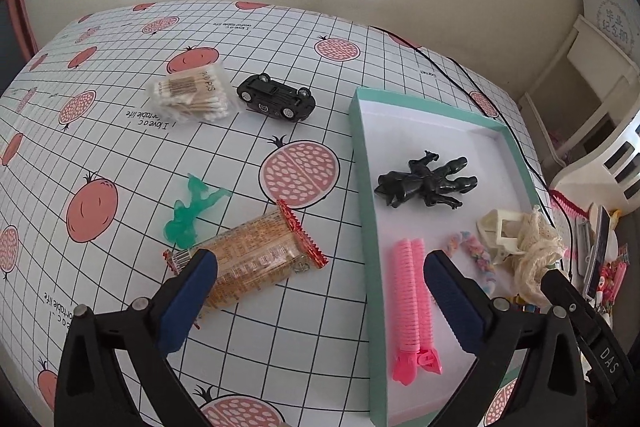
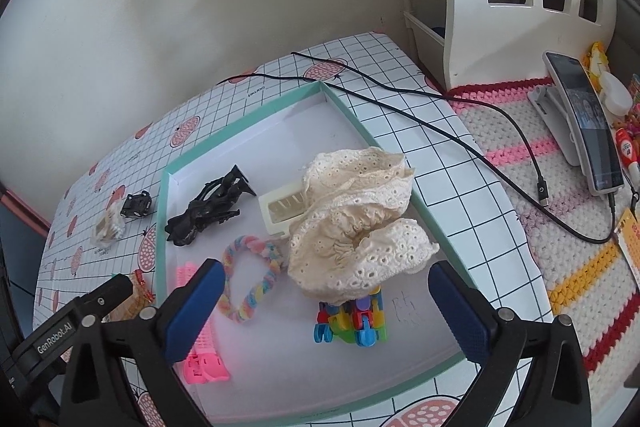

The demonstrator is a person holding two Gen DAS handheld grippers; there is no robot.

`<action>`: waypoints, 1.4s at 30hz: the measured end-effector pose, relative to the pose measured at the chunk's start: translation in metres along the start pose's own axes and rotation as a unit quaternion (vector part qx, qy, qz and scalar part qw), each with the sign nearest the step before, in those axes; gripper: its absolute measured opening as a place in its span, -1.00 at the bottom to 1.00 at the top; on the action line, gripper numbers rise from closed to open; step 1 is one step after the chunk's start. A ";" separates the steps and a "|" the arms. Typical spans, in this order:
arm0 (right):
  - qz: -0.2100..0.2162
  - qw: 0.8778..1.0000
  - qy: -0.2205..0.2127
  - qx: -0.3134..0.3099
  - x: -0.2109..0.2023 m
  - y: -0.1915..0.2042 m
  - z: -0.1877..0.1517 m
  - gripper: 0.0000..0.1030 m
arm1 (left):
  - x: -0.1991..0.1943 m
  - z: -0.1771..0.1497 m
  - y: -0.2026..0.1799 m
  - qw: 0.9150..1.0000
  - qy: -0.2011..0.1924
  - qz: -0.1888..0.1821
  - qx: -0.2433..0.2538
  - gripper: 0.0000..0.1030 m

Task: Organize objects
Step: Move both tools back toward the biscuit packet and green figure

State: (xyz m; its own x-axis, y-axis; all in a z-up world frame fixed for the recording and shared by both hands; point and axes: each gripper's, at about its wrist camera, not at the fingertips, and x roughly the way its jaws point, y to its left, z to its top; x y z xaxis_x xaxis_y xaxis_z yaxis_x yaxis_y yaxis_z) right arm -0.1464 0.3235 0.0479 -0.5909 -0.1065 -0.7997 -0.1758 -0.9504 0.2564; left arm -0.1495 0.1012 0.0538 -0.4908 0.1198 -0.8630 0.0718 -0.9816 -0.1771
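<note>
Both sets of blue-padded fingers are spread wide and hold nothing. The left gripper (image 1: 320, 291) hangs above the near edge of the counter (image 1: 120, 131), which wears a white grid cloth printed with pink pomegranates. One of its fingers (image 1: 192, 303) sits over a wrapped snack pack (image 1: 256, 263) with red crimped ends, the other over the shallow teal-rimmed tray (image 1: 366, 195).

The right gripper (image 2: 326, 307) hovers low over that same tray (image 2: 166, 203), its fingers (image 2: 460, 311) either side of a cream lace scrunchie (image 2: 356, 223). The scrunchie lies heaped on a small multicoloured block toy (image 2: 352, 319) and partly covers a cream hair claw (image 2: 282, 209). Just beside it lies a pastel braided hair tie (image 2: 248, 279), then pink hair rollers (image 2: 202, 363) by the tray's near left wall, and a black toy figure (image 2: 208, 213) towards the far end.

Outside the tray, on the cloth, I can see a green translucent figure (image 1: 192, 211) touching the snack pack's far end, a bag of cotton swabs (image 1: 192, 95) further off, and a black toy car (image 1: 276, 99) lying on its roof just beside the bag. A black cable (image 2: 440, 123) trails past the tray's far corner onto a crocheted mat (image 2: 560, 267), where a phone (image 2: 588, 123) leans on a stand.
</note>
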 end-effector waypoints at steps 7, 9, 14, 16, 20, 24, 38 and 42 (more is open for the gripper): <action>0.000 1.000 -0.001 -0.002 0.000 0.003 0.000 1.00 | 0.000 0.001 0.003 1.000 0.001 0.001 -0.003 0.99; 0.001 1.000 -0.002 -0.003 0.000 0.004 0.000 1.00 | 0.000 0.000 0.003 1.000 0.001 0.001 -0.003 0.99; -0.001 1.000 -0.012 -0.008 -0.003 0.008 0.001 1.00 | -0.001 0.002 0.008 1.000 0.002 0.001 -0.006 0.99; -0.005 1.000 -0.027 -0.015 -0.008 0.012 0.002 1.00 | -0.003 0.003 0.011 1.000 0.000 0.001 -0.009 0.99; -0.009 0.998 -0.057 -0.031 -0.017 0.024 0.004 1.00 | -0.007 0.006 0.017 1.000 -0.007 0.004 -0.014 0.99; -0.003 0.996 -0.081 -0.035 -0.024 0.036 0.006 1.00 | -0.009 0.010 0.027 1.000 -0.009 0.007 -0.020 0.99; 0.041 0.993 -0.058 -0.090 -0.004 0.111 -0.008 1.00 | -0.015 0.024 0.090 0.997 -0.008 0.039 -0.061 0.99; 0.055 0.991 -0.044 -0.113 0.004 0.139 -0.017 1.00 | -0.016 0.026 0.106 0.997 -0.002 0.048 -0.068 0.99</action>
State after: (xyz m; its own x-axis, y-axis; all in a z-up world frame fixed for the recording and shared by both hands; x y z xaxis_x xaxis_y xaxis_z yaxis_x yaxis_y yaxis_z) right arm -0.1600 0.1862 0.0707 -0.6647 -0.1972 -0.7206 0.0688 -0.9766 0.2037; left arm -0.1564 -0.0088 0.0610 -0.4794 0.0253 -0.8773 0.2361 -0.9590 -0.1566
